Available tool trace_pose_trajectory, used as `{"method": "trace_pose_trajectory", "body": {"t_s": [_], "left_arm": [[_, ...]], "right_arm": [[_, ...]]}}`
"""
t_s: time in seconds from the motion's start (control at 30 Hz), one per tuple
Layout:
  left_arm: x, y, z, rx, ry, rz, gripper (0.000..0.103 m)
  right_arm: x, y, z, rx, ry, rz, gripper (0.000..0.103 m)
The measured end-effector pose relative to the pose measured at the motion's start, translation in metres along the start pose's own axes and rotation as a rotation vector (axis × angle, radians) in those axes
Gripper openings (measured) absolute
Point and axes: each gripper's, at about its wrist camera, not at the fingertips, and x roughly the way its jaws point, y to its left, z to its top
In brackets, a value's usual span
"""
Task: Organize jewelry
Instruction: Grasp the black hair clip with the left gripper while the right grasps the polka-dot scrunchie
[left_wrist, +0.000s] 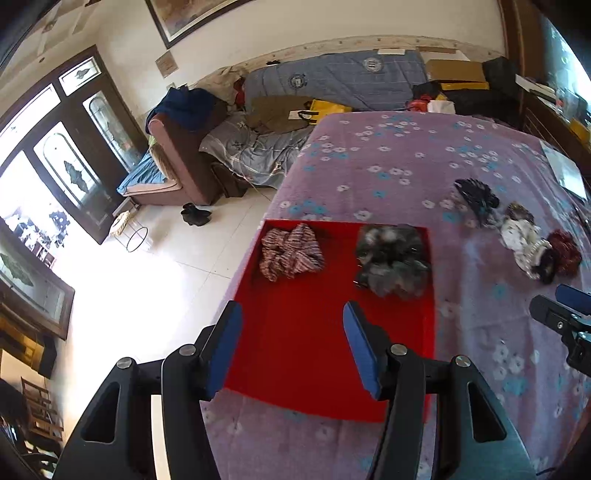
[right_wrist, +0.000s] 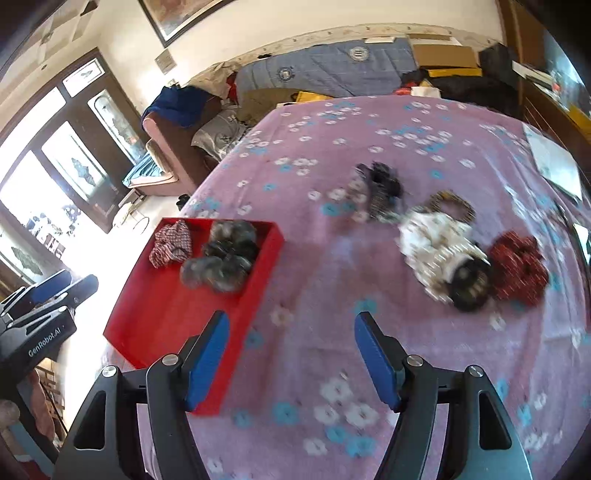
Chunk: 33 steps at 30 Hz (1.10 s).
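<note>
So the red tray (left_wrist: 325, 354) sits at the near left edge of the table, on the purple flowered cloth (left_wrist: 406, 162). Two scrunchies are in it, both up at the far end: a striped pinkish one (left_wrist: 290, 252) on the left and a fluffy grey one (left_wrist: 392, 261) on the right, lying near each other but apart. The rest of the tray floor is bare red.

Out on the cloth to the right of the tray we've got the loose bunch: a dark navy scrunchie (right_wrist: 380, 186) farthest back, then a white patterned one (right_wrist: 432, 245) with a brownish leopard-looking one (right_wrist: 452, 201) tucked just behind it, a black one (right_wrist: 469, 288) touching the white one's near side, and a red one (right_wrist: 519, 267) just beside those. It's a bit blurry, so we can't make out patterns any better.

Our left gripper (left_wrist: 291, 347) hangs over the near half of the tray, fingers spread wide with nothing between them. Our right gripper (right_wrist: 291, 358) is over the cloth just right of the tray, also spread wide and holding nothing.

A white sheet of paper (right_wrist: 554, 162) lies at the far right of the table.
</note>
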Motion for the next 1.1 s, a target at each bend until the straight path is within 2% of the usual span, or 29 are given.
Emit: {"method": "trace_pose_trajectory", "body": {"t_s": [0.13, 0.27, 0.43, 0.77, 0.9, 1.1], "left_arm": [[-0.008, -0.018, 0.001, 0.006, 0.006, -0.040, 0.056], [-0.008, -0.040, 0.012, -0.018, 0.030, -0.147, 0.056], [0.007, -0.080, 0.041, -0.033, 0.052, -0.277, 0.057], [0.097, -0.178, 0.120, -0.071, 0.161, -0.459, 0.057], [0.136, -0.205, 0.137, -0.070, 0.194, -0.480, 0.056], [0.172, -0.225, 0.147, -0.063, 0.228, -0.541, 0.049]], "right_arm": [[-0.017, -0.032, -0.011, 0.047, -0.016, -0.019, 0.075], [-0.032, -0.073, -0.022, 0.096, -0.022, -0.070, 0.076], [-0.042, -0.121, -0.028, 0.162, -0.030, -0.134, 0.076], [-0.034, -0.191, -0.013, 0.258, -0.038, -0.179, 0.075], [-0.021, -0.214, 0.005, 0.301, -0.043, -0.176, 0.075], [-0.001, -0.238, 0.024, 0.361, -0.044, -0.177, 0.075]]}}
